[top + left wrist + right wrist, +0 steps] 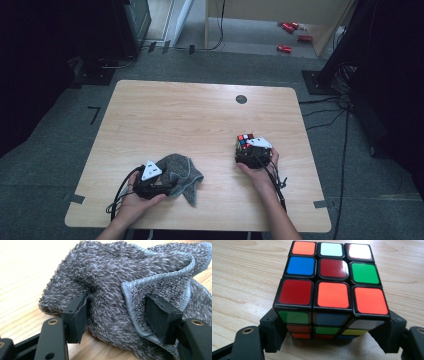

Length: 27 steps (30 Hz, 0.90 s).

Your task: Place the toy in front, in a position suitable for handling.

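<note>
left gripper view: fuzzy grey cloth (pixel 117 290)

dim, soft high view, black beyond the table (pixel 200 120); glare whitens the cube (pixel 332 285) top's far stickers.

A scrambled Rubik's cube (pixel 332 290) with black edges sits flat on the tabletop (pixel 200 115), its top face showing red, orange, blue, green and white stickers. Well to the left of the cube lies a grey fluffy microfibre cloth (pixel 120 290), crumpled into folds, its stitched hem curling upward
</note>
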Each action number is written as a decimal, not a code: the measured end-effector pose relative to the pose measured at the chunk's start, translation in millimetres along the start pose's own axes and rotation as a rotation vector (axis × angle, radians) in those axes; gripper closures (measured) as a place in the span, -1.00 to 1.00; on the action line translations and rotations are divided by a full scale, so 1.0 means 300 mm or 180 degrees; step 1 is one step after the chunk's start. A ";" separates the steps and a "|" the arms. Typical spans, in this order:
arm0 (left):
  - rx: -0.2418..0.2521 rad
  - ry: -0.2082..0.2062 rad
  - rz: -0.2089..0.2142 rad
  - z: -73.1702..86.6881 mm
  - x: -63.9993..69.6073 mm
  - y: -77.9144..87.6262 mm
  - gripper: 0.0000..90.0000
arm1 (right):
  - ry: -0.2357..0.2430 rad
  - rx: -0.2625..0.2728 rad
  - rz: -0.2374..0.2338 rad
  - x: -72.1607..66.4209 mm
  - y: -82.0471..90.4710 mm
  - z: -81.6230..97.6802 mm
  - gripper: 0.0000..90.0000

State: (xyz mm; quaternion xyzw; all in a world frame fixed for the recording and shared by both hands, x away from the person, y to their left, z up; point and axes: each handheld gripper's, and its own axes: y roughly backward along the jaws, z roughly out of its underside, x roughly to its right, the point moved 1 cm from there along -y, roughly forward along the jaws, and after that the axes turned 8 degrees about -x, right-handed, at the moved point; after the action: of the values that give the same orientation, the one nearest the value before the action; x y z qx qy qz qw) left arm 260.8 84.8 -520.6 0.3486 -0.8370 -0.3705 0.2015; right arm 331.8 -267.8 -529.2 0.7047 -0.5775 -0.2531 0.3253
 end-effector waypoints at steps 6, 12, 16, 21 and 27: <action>0.0002 0.0000 -0.0003 0.000 0.001 0.000 -0.18 | -0.0045 0.0043 -0.0013 0.000 -0.002 -0.005 -0.34; 0.0005 -0.0001 -0.0006 0.001 0.001 0.000 -0.19 | -0.0032 0.0049 -0.0035 -0.001 -0.001 -0.004 -0.25; -0.0004 0.0010 0.0025 0.001 -0.002 0.003 -0.23 | 0.0033 0.0133 -0.0044 -0.003 0.012 0.001 -0.24; 0.0003 -0.0008 0.0046 0.001 0.001 0.012 -0.33 | 0.0156 0.0252 -0.0189 -0.024 0.077 -0.005 -0.24; 0.0101 0.0011 0.0033 -0.014 0.007 0.059 -0.47 | 0.0286 0.0252 -0.0398 -0.046 0.160 -0.011 -0.24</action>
State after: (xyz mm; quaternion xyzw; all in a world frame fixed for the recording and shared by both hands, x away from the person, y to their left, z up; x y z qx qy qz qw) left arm 254.3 89.9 -504.4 0.3480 -0.8443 -0.3555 0.1992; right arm 300.1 -259.6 -491.3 0.7623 -0.5267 -0.2180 0.3064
